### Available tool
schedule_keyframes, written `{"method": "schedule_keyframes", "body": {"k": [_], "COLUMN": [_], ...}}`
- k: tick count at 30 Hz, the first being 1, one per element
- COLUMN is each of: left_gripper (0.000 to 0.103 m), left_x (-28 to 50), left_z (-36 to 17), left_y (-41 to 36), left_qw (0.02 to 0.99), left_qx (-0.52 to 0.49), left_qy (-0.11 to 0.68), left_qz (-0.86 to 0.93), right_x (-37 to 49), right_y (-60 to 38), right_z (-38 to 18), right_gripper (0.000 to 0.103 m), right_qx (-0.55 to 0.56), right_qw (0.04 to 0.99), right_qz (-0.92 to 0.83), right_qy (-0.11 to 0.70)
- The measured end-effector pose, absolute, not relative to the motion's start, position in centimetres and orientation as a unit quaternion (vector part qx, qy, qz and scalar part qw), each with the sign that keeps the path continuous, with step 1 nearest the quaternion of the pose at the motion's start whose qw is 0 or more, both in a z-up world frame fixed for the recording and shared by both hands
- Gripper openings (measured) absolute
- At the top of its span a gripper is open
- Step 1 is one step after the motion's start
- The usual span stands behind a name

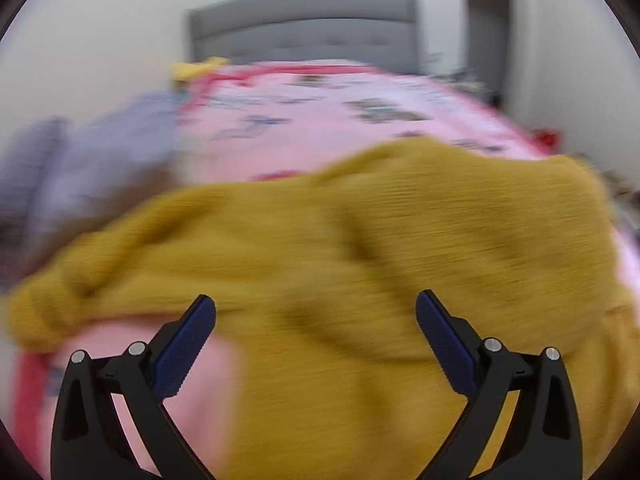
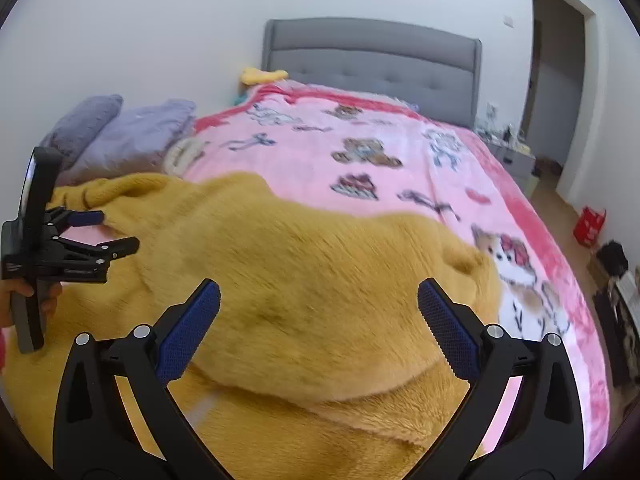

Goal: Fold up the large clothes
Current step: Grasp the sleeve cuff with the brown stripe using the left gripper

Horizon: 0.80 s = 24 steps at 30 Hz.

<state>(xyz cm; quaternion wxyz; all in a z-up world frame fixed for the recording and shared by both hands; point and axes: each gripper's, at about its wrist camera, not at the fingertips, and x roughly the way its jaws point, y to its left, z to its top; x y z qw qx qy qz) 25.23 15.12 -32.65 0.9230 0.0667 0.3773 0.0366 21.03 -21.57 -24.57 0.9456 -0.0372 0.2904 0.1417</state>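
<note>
The right gripper (image 2: 319, 312) stands with its jaws spread wide, the blue pads (image 2: 188, 332) well apart and nothing pinched between them; it hangs above the mustard-yellow fleece garment (image 2: 320, 280). The left gripper (image 1: 316, 332) is likewise wide apart and empty, its blue pads (image 1: 184, 352) poised over the same garment (image 1: 340, 260), though that view is smeared by motion blur. Seen from the right wrist, the left gripper (image 2: 98, 232) sits at the far left edge, over the garment's left part, gripped by a hand (image 2: 24, 296) whose fingers wrap the handle.

The garment lies spread across the near end of the bed, one layer folded over another, so that a curved folded edge runs across just ahead of the right gripper's pads. A ribbed part of it, perhaps a cuff or hem, lies near the left gripper. Beneath it is a pink blanket (image 2: 360, 152) printed with teddy bears and bows and edged in deeper pink-red. At the left side of the bed, beyond the garment, lie lavender folded cloths or pillows (image 2: 132, 132). A yellow item (image 2: 260, 75) lies by the grey tufted headboard (image 2: 372, 60). To the right of the bed stand a doorway (image 2: 560, 80) and a small red bag (image 2: 589, 226) on the floor.
</note>
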Motion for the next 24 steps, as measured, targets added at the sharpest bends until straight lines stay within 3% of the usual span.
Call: {"method": "schedule_keyframes", "body": {"k": [7,13,17,22,24], "left_gripper": [0.099,0.099,0.099,0.098,0.094], "left_x": [23.3,22.4,23.4,26.0,27.0], "left_z": [-36.0,-39.8,-40.7,-40.8,-40.9], "left_y": [27.9,35.4,39.2,42.7,43.7], "left_qw": [0.832,0.722,0.692,0.695,0.696], "left_qx": [0.384,0.567,0.586,0.537,0.520], "left_qy": [0.391,0.394,0.419,0.476,0.495], "left_qz": [0.081,0.045,0.036,0.037,0.028], "right_x": [20.6,20.6,20.7,21.6,21.7], "right_y": [-17.0,-12.6,-10.4,-8.9,-8.5], "right_z": [-21.5,-21.8,-22.0,-22.5,-22.4], "right_gripper": [0.095,0.095,0.095,0.095,0.095], "right_qx": [-0.078,-0.096,-0.092,-0.094,-0.094], "right_qw": [0.940,0.933,0.931,0.927,0.927], "right_qz": [0.174,0.172,0.175,0.170,0.168], "right_qy": [0.282,0.300,0.307,0.322,0.322]}}
